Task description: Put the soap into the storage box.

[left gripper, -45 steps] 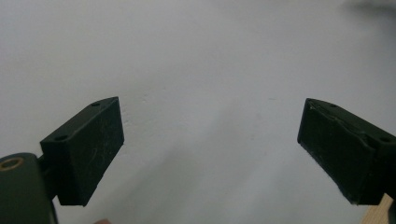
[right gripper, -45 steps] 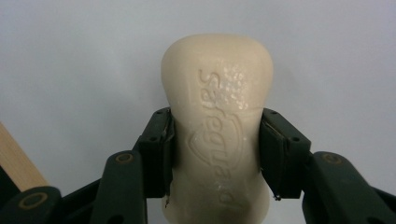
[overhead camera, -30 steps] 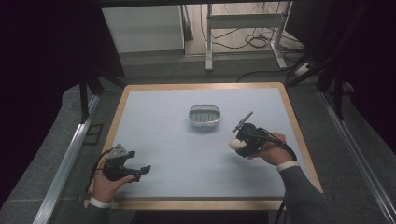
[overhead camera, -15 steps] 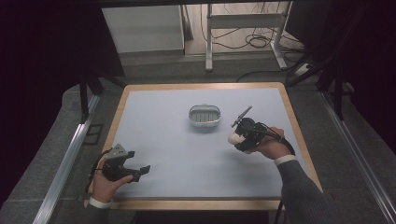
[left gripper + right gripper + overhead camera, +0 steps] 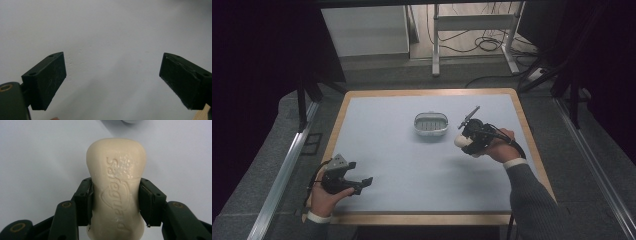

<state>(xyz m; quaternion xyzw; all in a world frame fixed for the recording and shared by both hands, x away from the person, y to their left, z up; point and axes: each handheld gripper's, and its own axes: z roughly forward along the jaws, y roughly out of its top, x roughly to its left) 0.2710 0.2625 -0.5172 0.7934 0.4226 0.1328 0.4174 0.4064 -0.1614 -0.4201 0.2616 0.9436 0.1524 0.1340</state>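
Note:
A cream bar of soap (image 5: 116, 190) with raised lettering sits lengthwise between the jaws of my right gripper (image 5: 115, 200), which is shut on its narrow waist. From above, the soap (image 5: 460, 141) shows as a pale lump at the tip of the right gripper (image 5: 465, 142), held just above the table, to the right of a small white soap dish (image 5: 431, 124) with a ribbed floor. My left gripper (image 5: 363, 183) rests near the front left of the table, and its jaws (image 5: 112, 82) stand wide open over bare tabletop.
The pale blue tabletop (image 5: 397, 155) has a wooden border (image 5: 427, 218). A dark cable (image 5: 510, 142) trails from the right gripper over the hand. Metal rails (image 5: 282, 175) run along both sides of the table, with floor cables (image 5: 482, 45) behind.
My right gripper has carried the soap a little up and away from the front edge, closer to the level of the soap dish. The left gripper has stayed where it was.

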